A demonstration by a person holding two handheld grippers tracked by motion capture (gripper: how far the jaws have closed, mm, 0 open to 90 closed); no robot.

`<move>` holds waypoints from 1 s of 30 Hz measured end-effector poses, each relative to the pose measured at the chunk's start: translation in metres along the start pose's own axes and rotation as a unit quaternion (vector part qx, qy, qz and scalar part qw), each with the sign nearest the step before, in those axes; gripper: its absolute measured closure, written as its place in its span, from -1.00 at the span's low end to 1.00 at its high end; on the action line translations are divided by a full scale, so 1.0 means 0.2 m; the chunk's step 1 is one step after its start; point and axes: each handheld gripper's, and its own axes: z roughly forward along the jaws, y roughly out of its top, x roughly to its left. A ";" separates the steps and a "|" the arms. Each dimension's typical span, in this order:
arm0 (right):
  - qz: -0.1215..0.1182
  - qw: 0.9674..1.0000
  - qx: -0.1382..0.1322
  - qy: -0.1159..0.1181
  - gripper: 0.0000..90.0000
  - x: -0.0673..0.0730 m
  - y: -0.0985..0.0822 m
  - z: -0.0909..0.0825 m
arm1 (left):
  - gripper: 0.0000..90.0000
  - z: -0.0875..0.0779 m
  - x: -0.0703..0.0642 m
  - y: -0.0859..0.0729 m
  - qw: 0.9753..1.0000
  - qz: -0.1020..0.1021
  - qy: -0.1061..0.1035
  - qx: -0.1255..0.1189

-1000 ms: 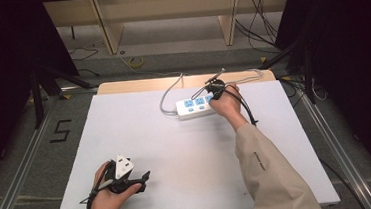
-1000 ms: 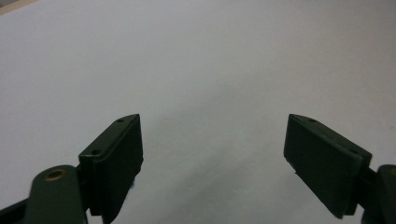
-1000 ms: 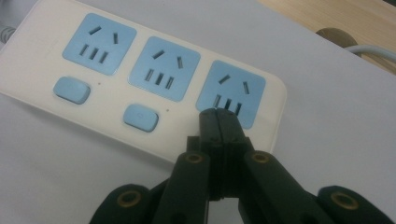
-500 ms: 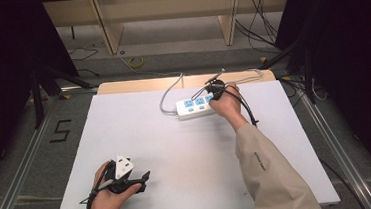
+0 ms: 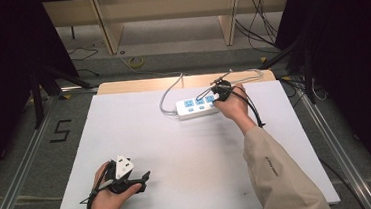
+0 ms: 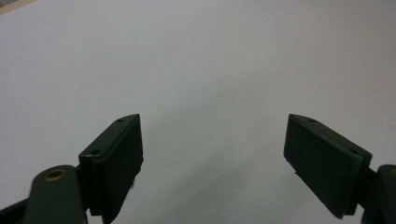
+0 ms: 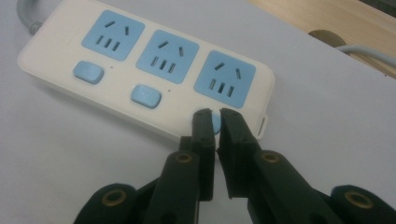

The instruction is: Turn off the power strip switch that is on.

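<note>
A white power strip with three blue sockets lies at the back of the white table. My right gripper points down at its right end. The fingertips rest at the rightmost blue switch. The jaws have just been opening and stand a narrow slit apart; nothing is gripped between them. My left gripper rests low at the table's front left, held in a hand. It is open wide, with bare table between the pads.
The strip's grey cable loops off its left end toward the wooden back edge. A white cable lies on that wood. Two more blue switches sit along the strip's near side.
</note>
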 end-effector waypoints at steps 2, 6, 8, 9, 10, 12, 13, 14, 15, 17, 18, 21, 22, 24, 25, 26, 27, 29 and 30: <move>-0.001 1.000 -0.006 0.003 0.84 -0.01 -0.02 -0.03 | -0.57 0.00 0.00 0.00 1.000 0.000 0.000 0.000; 0.000 1.000 -0.009 0.012 0.77 -0.02 -0.06 -0.07 | -0.57 0.00 0.00 0.00 1.000 0.000 0.001 0.000; -0.001 1.000 -0.007 0.021 0.72 -0.02 -0.09 -0.09 | -0.57 0.00 0.00 0.00 1.000 0.002 0.001 0.001; -0.002 1.000 -0.005 0.025 0.71 -0.01 -0.11 -0.10 | -0.57 0.00 0.00 0.00 1.000 0.001 0.001 0.001; -0.003 1.000 -0.006 0.025 0.69 -0.01 -0.13 -0.11 | -0.57 0.00 0.00 0.00 1.000 0.001 0.002 0.001; -0.006 0.999 -0.010 0.030 0.62 -0.01 -0.18 -0.14 | -0.57 0.00 0.00 0.00 1.000 0.001 0.002 0.000; -0.009 0.999 -0.012 0.032 0.59 0.00 -0.19 -0.15 | -0.57 0.00 0.00 0.00 1.000 0.001 0.002 0.001; -0.011 0.999 -0.013 0.035 0.57 0.00 -0.21 -0.16 | -0.57 0.00 0.00 0.00 1.000 0.001 0.002 0.001; -0.011 0.999 -0.013 0.036 0.54 0.01 -0.23 -0.17 | -0.57 0.00 0.00 0.00 1.000 -0.002 0.002 0.000; -0.015 0.999 -0.013 0.037 0.51 0.01 -0.26 -0.19 | -0.57 0.00 0.00 0.00 1.000 -0.002 0.002 0.001; -0.016 0.999 -0.011 0.039 0.49 0.00 -0.29 -0.20 | -0.57 0.00 0.00 0.00 1.000 -0.001 0.001 0.003; -0.014 0.999 -0.014 0.040 0.47 0.00 -0.31 -0.21 | -0.57 0.00 0.00 0.00 1.000 -0.001 0.001 0.003; -0.014 0.999 -0.015 0.041 0.47 0.00 -0.33 -0.22 | -0.57 0.00 0.00 0.00 1.000 -0.001 0.001 0.003; -0.013 0.999 -0.021 0.044 0.44 0.00 -0.37 -0.25 | -0.57 0.00 0.00 0.00 1.000 -0.001 0.001 0.004; -0.012 0.999 -0.023 0.047 0.43 0.00 -0.38 -0.26 | -0.57 0.00 0.00 0.00 1.000 -0.001 0.001 0.004; -0.012 0.999 -0.023 0.047 0.43 0.00 -0.38 -0.26 | -0.57 0.00 0.00 0.00 1.000 -0.001 0.001 0.004; -0.009 0.998 -0.024 0.050 0.42 0.01 -0.40 -0.27 | -0.57 0.00 0.00 0.00 1.000 -0.001 0.001 0.004; -0.008 0.998 -0.027 0.053 0.41 0.01 -0.43 -0.29 | -0.57 0.00 0.00 -0.01 1.000 -0.002 0.001 0.004; -0.009 0.998 -0.031 0.058 0.39 0.01 -0.46 -0.31 | -0.57 0.01 0.00 -0.01 1.000 -0.002 0.001 0.004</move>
